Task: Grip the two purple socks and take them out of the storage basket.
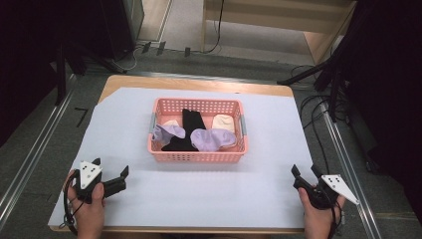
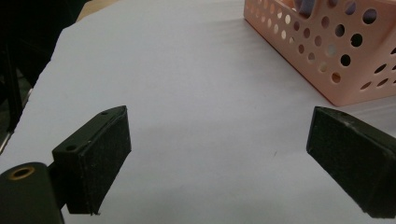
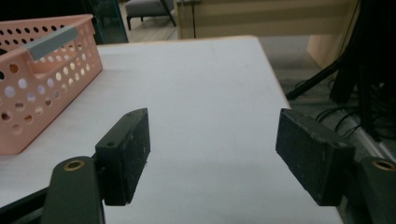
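Here, soft light socks (image 1: 208,139) lie in the pink plastic basket with holes (image 1: 196,156). They squash easily; pinch a thick fold. Left gripper (image 1: 110,174) and right gripper (image 1: 304,173) wait near the basket, jaws wide, holding nothing.

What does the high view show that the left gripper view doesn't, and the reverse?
High view alone: the socks inside the pink basket, a black one, purple ones and cream ones, plus both hands and the right tool. Left gripper view alone: the left tool up close, its padded jaws wide apart with nothing between them, and the round holes in the basket wall. Both share: the basket, the white sheet and the left tool.
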`<state>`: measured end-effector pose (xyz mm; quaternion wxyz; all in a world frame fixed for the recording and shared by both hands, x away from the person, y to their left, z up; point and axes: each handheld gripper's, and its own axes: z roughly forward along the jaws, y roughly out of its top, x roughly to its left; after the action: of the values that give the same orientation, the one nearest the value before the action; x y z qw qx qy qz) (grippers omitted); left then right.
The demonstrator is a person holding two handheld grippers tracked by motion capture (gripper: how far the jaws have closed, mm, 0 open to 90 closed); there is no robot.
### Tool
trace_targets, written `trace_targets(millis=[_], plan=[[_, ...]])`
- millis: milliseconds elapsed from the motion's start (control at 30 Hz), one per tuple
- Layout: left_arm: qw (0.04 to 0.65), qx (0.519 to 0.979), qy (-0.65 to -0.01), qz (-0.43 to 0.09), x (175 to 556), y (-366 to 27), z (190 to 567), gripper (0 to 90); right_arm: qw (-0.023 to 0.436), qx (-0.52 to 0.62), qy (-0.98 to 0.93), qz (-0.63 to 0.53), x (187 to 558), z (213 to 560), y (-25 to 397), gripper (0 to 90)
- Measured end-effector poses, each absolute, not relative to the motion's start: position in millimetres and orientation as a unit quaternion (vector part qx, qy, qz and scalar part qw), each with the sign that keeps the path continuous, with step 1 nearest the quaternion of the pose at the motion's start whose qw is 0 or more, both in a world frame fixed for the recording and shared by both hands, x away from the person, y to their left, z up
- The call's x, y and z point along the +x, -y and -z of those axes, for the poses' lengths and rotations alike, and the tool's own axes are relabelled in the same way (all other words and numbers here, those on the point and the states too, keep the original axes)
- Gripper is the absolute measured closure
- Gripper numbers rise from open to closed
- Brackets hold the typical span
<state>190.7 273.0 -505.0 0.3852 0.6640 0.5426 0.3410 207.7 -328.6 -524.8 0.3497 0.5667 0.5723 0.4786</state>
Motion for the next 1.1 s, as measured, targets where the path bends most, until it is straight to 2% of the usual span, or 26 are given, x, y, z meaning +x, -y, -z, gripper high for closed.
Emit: trace_targets(millis=[300, 667, 700, 1100], plan=[[0.386, 0.667, -0.539, -0.341, 190.6, -272.7, 505.2, 7.3, 0.348, 0.552, -0.590, -0.476, 211.8, 505.8, 306.9, 24.0], [0.387, 0.667, -0.538, -0.341, 190.7, -272.7, 505.4, 7.3, 0.332, 0.518, -0.611, -0.498, 229.6, 479.4, 260.4, 34.3], [0.386, 0.667, -0.538, -0.340, 190.7, -272.7, 505.3, 7.3, 0.332, 0.507, -0.614, -0.506, 233.8, 473.5, 250.1, 37.3], [0.384, 0.669, -0.538, -0.340, 191.0, -272.3, 505.2, 7.3, 0.323, 0.472, -0.632, -0.523, 255.3, 455.8, 203.8, 44.5]])
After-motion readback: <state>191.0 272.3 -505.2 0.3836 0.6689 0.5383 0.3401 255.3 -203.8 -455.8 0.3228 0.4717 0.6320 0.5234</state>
